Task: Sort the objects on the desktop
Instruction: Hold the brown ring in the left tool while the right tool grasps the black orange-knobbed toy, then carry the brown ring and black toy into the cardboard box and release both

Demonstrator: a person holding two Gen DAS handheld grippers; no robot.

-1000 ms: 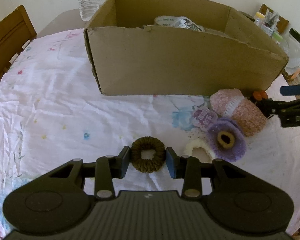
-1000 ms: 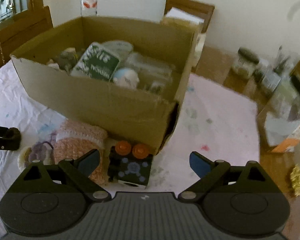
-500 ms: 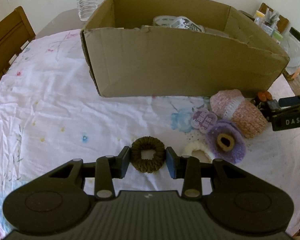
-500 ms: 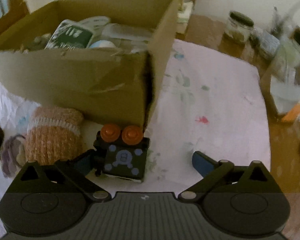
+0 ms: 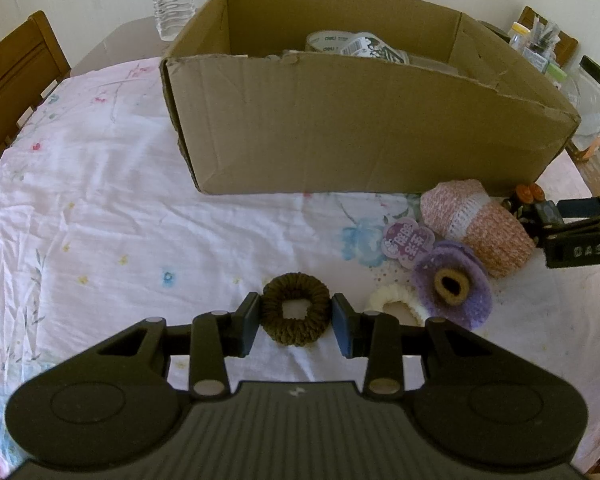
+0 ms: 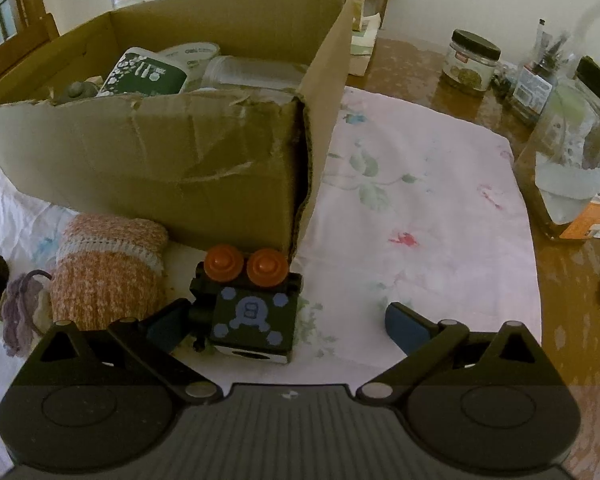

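**A:** What are the two pairs of tongs doing?

**B:** The left tongs (image 5: 295, 318) straddle a dark brown crocheted scrunchie (image 5: 295, 309) lying on the bench's floral cloth (image 5: 100, 216). One pad sits at each side of it, touching or nearly so; it looks pinched, not yet raised. The right tongs (image 6: 278, 322) are spread wide around a small dark toy block (image 6: 252, 314) with two orange knobs. The left pad is against the block's side, while the right pad is well apart from it, so nothing is gripped there.

**A:** Where do the things go?

**B:** Probably into the cardboard box (image 5: 360, 128) straight ahead of both tongs, already holding a tape roll and packets. Just right of the left tongs lie a cream scrunchie (image 5: 392, 300), a purple crocheted flower (image 5: 454, 286) with a paper tag, and a pink knitted pouch (image 5: 476, 224), which touches the block's left side.

**A:** What could go wrong?

**B:** The scrunchie is soft, so a light squeeze may let it slip out on the lift. The box's near wall is tall; a low carry would bump it. Closing on the block from this off-centre stance may shove it sideways, or snag the pouch's yarn.
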